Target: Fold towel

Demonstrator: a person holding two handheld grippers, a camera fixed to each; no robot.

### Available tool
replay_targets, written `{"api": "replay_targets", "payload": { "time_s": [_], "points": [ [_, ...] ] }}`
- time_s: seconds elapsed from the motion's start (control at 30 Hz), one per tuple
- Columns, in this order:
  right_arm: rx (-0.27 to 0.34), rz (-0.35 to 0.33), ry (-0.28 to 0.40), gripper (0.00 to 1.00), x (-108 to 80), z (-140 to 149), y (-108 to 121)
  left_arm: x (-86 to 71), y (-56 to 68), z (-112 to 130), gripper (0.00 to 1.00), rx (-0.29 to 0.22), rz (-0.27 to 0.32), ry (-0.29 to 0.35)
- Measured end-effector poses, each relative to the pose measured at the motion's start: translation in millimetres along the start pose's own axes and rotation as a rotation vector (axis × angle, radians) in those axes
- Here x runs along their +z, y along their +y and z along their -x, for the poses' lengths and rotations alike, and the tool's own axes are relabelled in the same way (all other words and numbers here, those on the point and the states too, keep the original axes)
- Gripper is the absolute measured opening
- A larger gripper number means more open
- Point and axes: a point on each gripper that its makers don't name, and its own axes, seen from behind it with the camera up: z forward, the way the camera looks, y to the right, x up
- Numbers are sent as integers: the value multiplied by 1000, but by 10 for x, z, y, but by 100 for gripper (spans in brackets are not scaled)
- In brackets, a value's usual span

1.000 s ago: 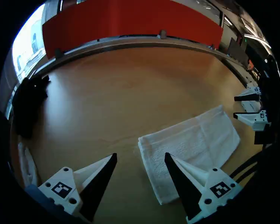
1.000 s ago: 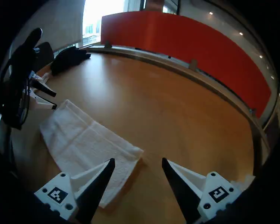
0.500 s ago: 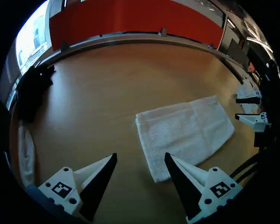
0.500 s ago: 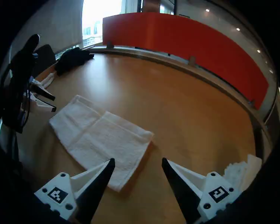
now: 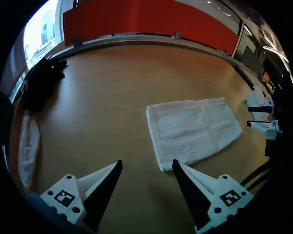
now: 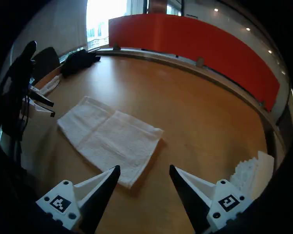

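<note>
A white towel (image 5: 193, 128) lies folded flat on the wooden table (image 5: 107, 97), and it also appears in the right gripper view (image 6: 109, 136). My left gripper (image 5: 146, 169) hovers open just short of the towel's near edge, holding nothing. My right gripper (image 6: 143, 173) is open too, above the towel's near corner, with nothing between its fingers. In the left gripper view the right gripper (image 5: 259, 117) appears past the towel's right end. Across from it in the right gripper view, the left gripper (image 6: 43, 107) sits at the towel's left end.
A dark bundle of cloth (image 5: 41, 80) lies at the table's far left corner. Another white cloth (image 5: 27, 146) rests at the left edge. A stack of folded white towels (image 6: 254, 173) sits at the right. A red partition (image 5: 146, 19) runs behind the table.
Both grippers have drawn back from the towel and risen; it now lies farther from the fingertips. The stack of towels has come into the right gripper view.
</note>
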Motion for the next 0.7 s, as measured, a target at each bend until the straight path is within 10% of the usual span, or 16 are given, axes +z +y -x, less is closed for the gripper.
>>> {"api": "replay_targets", "payload": {
  "time_s": [0.7],
  "points": [
    [-76, -78, -12, 97, 33, -8, -41, -475, -324, 251, 94, -120, -98, 35]
  ]
}}
